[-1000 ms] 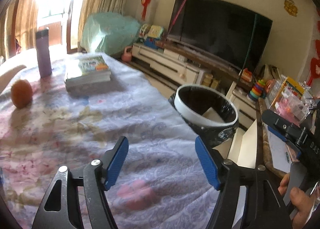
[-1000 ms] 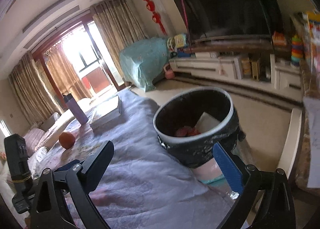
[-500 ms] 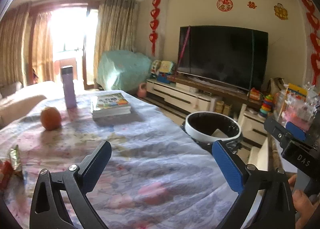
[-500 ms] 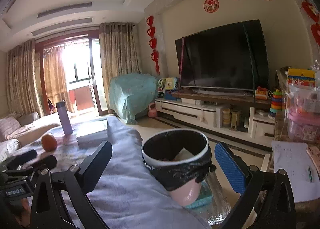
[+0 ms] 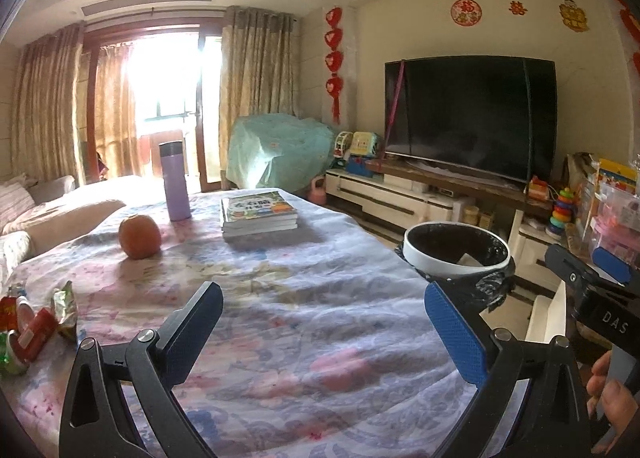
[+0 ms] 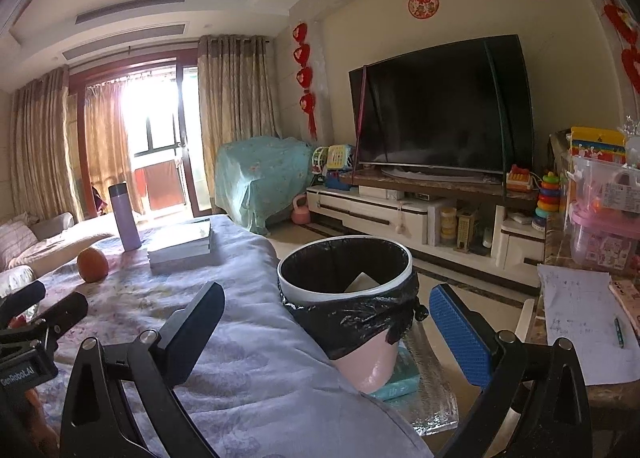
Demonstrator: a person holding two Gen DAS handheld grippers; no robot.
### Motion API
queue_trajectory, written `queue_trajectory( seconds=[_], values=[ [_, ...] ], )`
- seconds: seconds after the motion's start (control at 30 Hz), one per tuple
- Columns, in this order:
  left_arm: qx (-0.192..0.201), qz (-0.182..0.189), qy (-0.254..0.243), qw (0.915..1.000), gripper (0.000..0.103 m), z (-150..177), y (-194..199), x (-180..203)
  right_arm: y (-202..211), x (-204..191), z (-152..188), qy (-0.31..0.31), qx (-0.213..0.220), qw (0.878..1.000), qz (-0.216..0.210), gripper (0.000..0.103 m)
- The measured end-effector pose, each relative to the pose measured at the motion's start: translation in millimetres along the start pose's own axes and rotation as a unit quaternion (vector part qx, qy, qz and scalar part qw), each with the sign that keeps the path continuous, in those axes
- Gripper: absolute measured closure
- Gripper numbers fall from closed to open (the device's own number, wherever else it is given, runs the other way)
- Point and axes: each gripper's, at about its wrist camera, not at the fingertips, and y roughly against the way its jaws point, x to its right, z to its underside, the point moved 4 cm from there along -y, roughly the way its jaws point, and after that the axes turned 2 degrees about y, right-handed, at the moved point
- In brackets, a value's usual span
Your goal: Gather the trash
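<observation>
The left tool (image 5: 324,332) is seen with its jaws spread as wide as they go; they have just been opening, and nothing lies between them but the flowered cloth of the counter (image 5: 280,318). The right tool (image 6: 326,332) is likewise held wide open and empty, with the bin (image 6: 346,298) framed in its gap yet untouched by either pad

The trash, a small heap of wrappers (image 5: 36,328), is found at the near left edge of the counter in the left wrist view, well off to the left of the left tool and slightly ahead of its fingertips. It is not clearly shown in the right wrist view, where only the left tool's body (image 6: 28,342) is seen at that side. The bin stands off the counter's right edge, lined with a black bag, a pale scrap already lying inside

The coming move is judged to turn on this: wrappers to the far left, bin to the right, both tools between. The left tool is the nearer to the heap, so a swing leftward and a slight drop would be called for, while the right tool is the nearer to the bin. The heap has no clear long axis; the red wrapper appears to lie slantwise, though this cannot be told for certain. The orange (image 5: 140,236), flask (image 5: 175,182) and books (image 5: 258,214) lie farther back and are not thought to be trash
</observation>
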Motion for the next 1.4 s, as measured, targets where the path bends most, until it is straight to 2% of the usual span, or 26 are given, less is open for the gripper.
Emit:
queue_trajectory(
  seconds=[0.23, 1.4],
  values=[
    [0.014, -0.004, -0.004, 0.9999, 0.001, -1, 8, -3, 8, -1, -3, 0.001, 0.007, 1.0, -0.006, 0.0],
    [0.02, 0.004, -0.002, 0.9998, 0.001, 2, 12, -10, 13, -3, -3, 0.007, 0.007, 1.0, -0.015, 0.0]
  ],
)
